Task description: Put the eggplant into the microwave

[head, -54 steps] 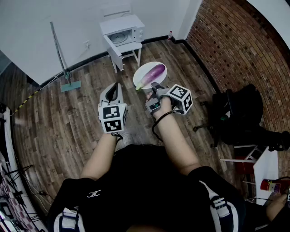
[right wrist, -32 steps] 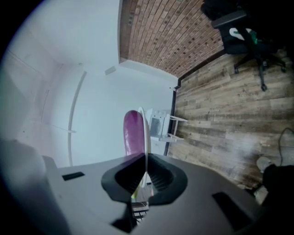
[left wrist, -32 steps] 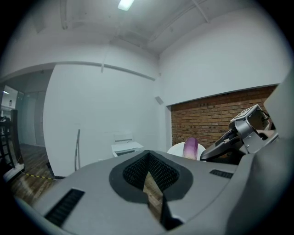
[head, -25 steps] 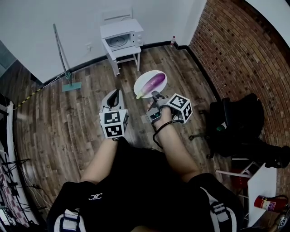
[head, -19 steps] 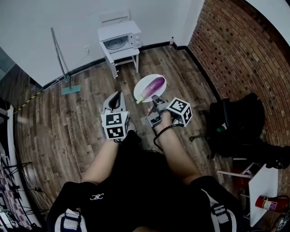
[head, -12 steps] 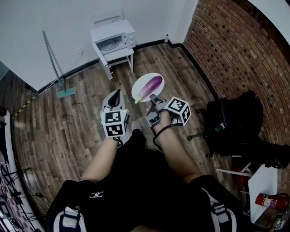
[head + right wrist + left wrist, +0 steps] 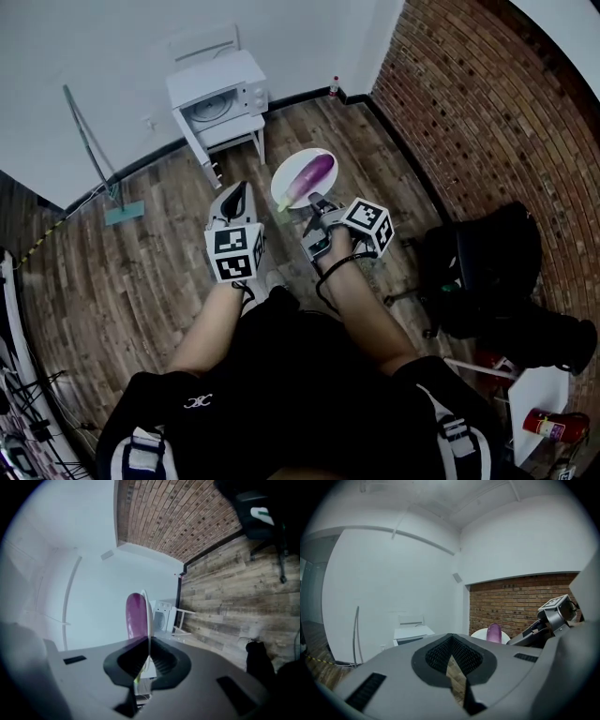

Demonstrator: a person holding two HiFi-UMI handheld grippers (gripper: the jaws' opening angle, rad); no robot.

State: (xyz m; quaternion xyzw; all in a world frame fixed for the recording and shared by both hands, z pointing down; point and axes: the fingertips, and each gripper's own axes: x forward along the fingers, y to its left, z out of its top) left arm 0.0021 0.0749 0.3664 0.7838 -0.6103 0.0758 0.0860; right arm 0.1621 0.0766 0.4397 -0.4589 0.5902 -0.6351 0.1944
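Observation:
A purple eggplant (image 7: 312,175) lies on a white plate (image 7: 291,169). My right gripper (image 7: 307,200) is shut on the plate's near rim and holds it in the air above the wood floor. In the right gripper view the plate (image 7: 146,620) runs edge-on between the jaws, with the eggplant (image 7: 135,616) on its left. My left gripper (image 7: 242,186) is beside it, shut and empty. The white microwave (image 7: 217,94) stands on a small white table (image 7: 230,131) by the far wall, its door swung open. The left gripper view shows the microwave (image 7: 410,634) ahead and the eggplant (image 7: 494,632) to the right.
A mop (image 7: 89,141) leans on the white wall left of the microwave. A brick wall (image 7: 469,94) runs along the right. A black office chair (image 7: 478,272) stands at the right, and a small bottle (image 7: 334,87) sits in the far corner.
Both grippers and the plate with the eggplant have been carried forward across the floor. The microwave has shifted left in view. Neither grip has changed.

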